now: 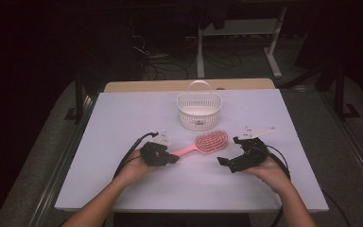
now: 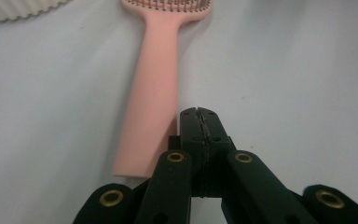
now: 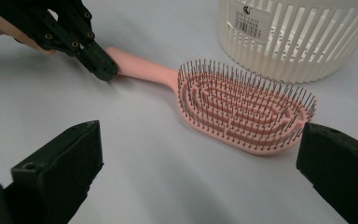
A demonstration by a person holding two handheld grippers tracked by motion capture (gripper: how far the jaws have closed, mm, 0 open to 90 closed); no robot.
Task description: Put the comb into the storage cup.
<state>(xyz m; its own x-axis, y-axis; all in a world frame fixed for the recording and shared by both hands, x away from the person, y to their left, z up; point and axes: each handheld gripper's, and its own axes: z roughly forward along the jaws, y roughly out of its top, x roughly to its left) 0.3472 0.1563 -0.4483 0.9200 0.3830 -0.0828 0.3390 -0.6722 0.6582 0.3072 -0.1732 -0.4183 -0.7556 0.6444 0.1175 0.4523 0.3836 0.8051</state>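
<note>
Pink hairbrush (image 1: 207, 143), one, lies mid-counter (image 1: 123, 113), one white basket (image 1: 199, 111) just behind toward far edge. Left gripper (image 1: 172, 158) fingers clenched, empty, just beside brush handle. Right gripper (image 1: 223, 162) fingers spread wide, released, near brush head.
</note>
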